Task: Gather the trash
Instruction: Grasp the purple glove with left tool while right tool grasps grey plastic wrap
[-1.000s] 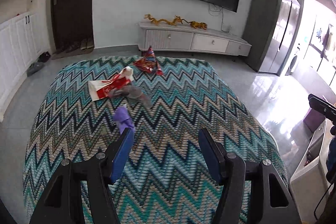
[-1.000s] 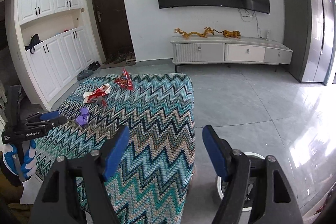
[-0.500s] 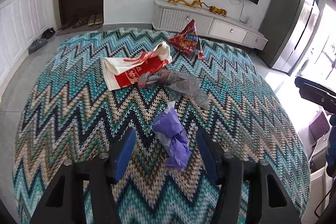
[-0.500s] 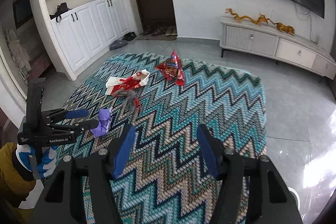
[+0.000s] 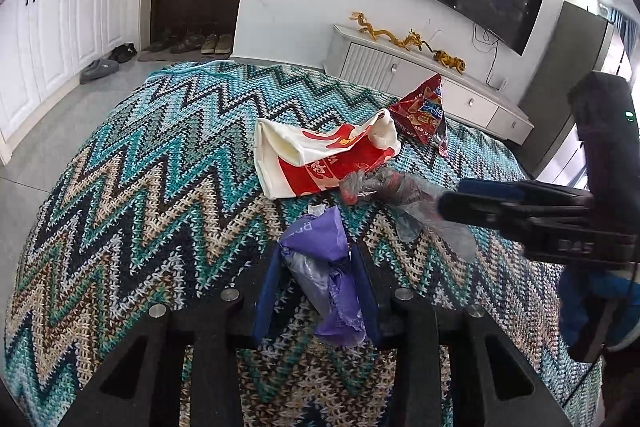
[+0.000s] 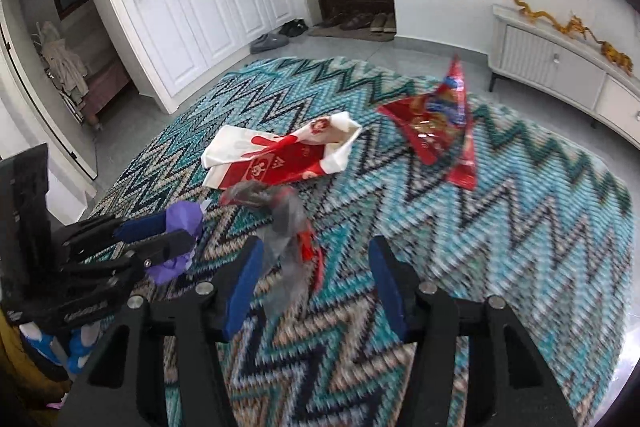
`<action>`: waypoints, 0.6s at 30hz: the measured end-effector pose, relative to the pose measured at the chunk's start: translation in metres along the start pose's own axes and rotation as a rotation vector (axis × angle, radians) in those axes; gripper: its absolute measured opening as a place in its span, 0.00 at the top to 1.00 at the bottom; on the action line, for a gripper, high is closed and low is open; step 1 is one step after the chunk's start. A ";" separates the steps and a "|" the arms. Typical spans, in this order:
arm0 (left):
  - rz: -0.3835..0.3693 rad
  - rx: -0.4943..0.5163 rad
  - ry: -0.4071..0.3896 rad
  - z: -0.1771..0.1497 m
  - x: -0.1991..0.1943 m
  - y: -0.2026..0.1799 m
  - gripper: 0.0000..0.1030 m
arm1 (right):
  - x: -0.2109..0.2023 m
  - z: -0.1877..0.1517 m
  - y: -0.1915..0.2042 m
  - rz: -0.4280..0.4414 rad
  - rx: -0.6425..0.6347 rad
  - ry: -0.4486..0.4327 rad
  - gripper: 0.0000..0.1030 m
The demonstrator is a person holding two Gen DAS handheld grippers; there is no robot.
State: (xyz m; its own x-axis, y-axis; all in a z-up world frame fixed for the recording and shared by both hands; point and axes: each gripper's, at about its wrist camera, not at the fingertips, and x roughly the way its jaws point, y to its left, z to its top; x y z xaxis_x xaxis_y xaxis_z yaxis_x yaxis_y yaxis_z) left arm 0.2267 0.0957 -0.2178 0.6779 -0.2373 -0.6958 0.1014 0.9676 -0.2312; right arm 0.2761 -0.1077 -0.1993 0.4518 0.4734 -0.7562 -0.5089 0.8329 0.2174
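Note:
My left gripper (image 5: 316,259) is shut on a crumpled purple wrapper (image 5: 324,267) lying on the zigzag cloth; it also shows in the right wrist view (image 6: 160,239), with the wrapper (image 6: 182,223) between its fingers. My right gripper (image 6: 316,279) is open, its fingers either side of a grey-and-red clear plastic wrapper (image 6: 286,227); in the left wrist view the gripper (image 5: 500,207) reaches over that wrapper (image 5: 400,191). A red-and-white paper bag (image 5: 320,155) (image 6: 280,155) and a red snack bag (image 5: 424,111) (image 6: 440,123) lie farther back.
The trash lies on a table under a teal zigzag cloth (image 5: 140,187) (image 6: 520,227). Behind are a white TV cabinet (image 5: 420,83), white cupboards (image 6: 208,7), a dark door and shoes on the floor (image 6: 360,23).
My left gripper has closed on the purple wrapper. My right gripper has moved in and down toward the clear plastic wrapper, staying open.

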 end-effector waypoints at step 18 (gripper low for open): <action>0.064 0.016 -0.007 0.003 -0.004 -0.008 0.68 | -0.082 -0.039 -0.001 -0.114 0.092 -0.095 0.93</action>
State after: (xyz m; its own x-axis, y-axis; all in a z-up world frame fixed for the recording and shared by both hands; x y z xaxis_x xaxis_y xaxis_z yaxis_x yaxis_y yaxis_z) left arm 0.2251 0.0895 -0.2111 0.6885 -0.1743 -0.7040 0.0689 0.9820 -0.1757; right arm 0.2110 -0.1585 -0.1618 0.5719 0.3954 -0.7187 -0.3830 0.9035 0.1923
